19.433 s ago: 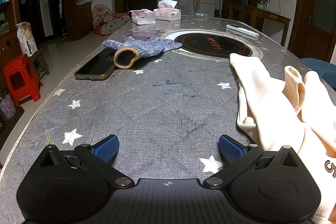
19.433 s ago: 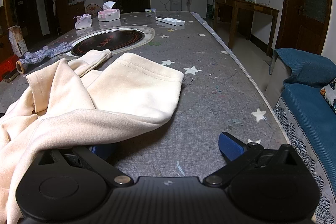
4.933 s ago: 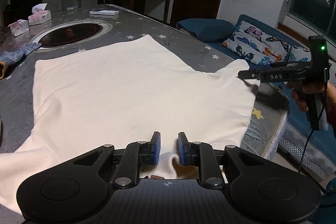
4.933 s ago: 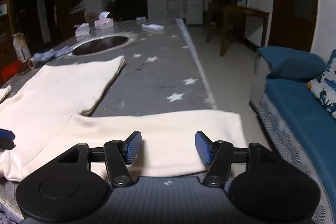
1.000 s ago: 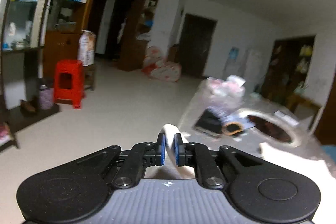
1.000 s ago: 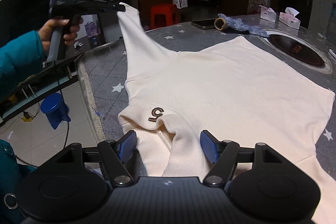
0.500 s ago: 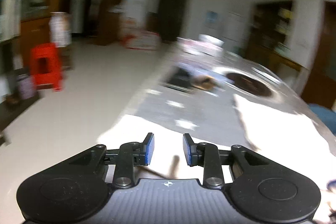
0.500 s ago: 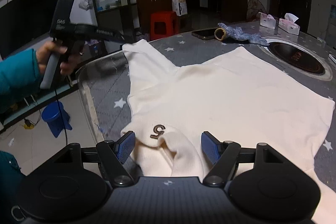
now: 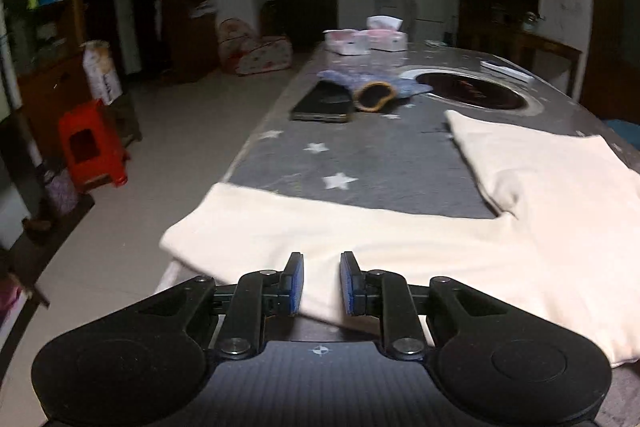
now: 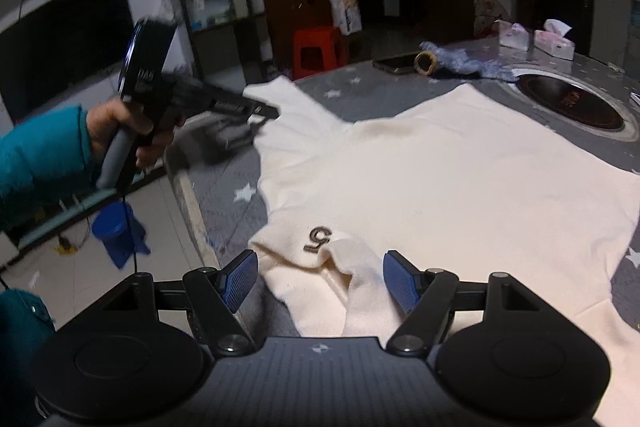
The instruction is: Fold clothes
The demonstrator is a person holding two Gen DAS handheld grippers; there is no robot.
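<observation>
A cream sweatshirt (image 10: pixel 460 167) lies spread flat on the grey star-patterned table (image 9: pixel 380 155). Its left sleeve (image 9: pixel 320 227) lies flat across the table's near corner. My left gripper (image 9: pixel 321 283) hovers over that sleeve with jaws slightly apart, holding nothing; it also shows in the right wrist view (image 10: pixel 264 113), near the sleeve's end. My right gripper (image 10: pixel 320 281) is open, its fingers on either side of the bunched collar (image 10: pixel 344 267) beside a dark "5" mark (image 10: pixel 318 239).
A phone (image 9: pixel 324 103), a blue knitted glove (image 9: pixel 376 91), tissue boxes (image 9: pixel 368 41) and a round inset cooktop (image 9: pixel 472 91) sit farther along the table. A red stool (image 9: pixel 90 147) stands on the floor to the left. The table edge runs by the sleeve.
My left gripper let go of the sleeve, which was held up in the air and now lies flat on the table. The left jaws opened slightly. The right gripper stayed at the collar.
</observation>
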